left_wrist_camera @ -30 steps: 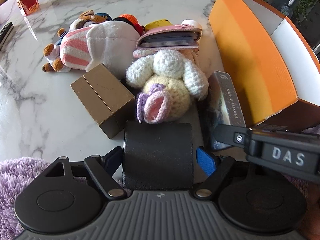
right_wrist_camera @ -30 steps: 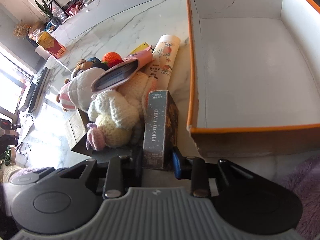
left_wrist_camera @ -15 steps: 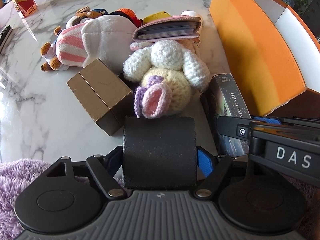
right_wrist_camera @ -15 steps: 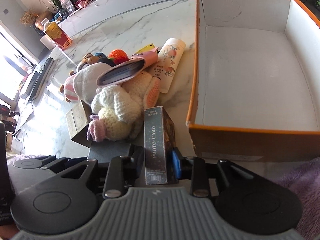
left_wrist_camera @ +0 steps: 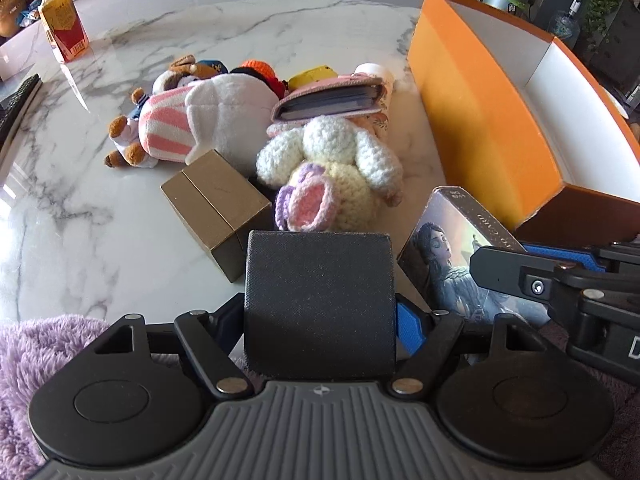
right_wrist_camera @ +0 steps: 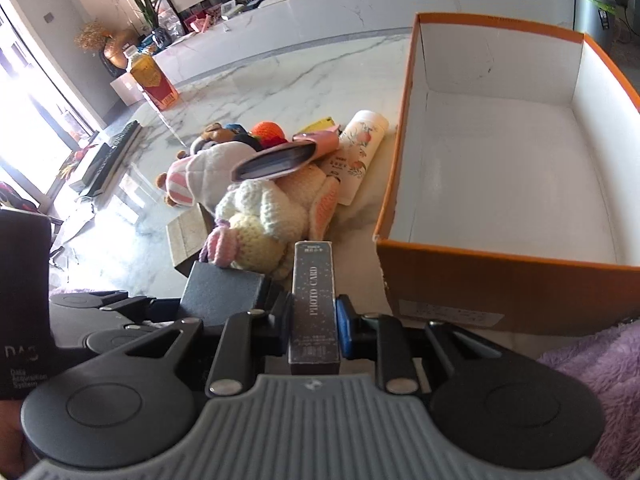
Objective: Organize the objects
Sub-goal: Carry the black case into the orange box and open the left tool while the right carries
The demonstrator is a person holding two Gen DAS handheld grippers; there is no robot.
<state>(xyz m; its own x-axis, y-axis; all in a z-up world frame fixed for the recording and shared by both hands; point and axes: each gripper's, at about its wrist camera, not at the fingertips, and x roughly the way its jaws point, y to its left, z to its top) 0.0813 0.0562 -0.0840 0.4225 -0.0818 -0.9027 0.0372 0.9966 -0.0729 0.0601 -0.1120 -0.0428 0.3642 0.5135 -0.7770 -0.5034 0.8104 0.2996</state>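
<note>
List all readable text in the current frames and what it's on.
"PHOTO CARD": spine of the card box held in the right tongs.
"DAS", faint, with "Data Acquisition System" below it: black housing of the left tongs, at the left edge of the right wrist view.
Small print at the card box's ends: too small to read.
Print on the floral tube, the red carton and the orange box's label: blurred.

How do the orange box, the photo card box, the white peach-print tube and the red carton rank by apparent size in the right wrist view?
1. orange box, clearly largest.
2. photo card box, though it is nearest the camera, between the right gripper fingers.
3-4. white peach-print tube and red carton look alike; the carton is farther.
</note>
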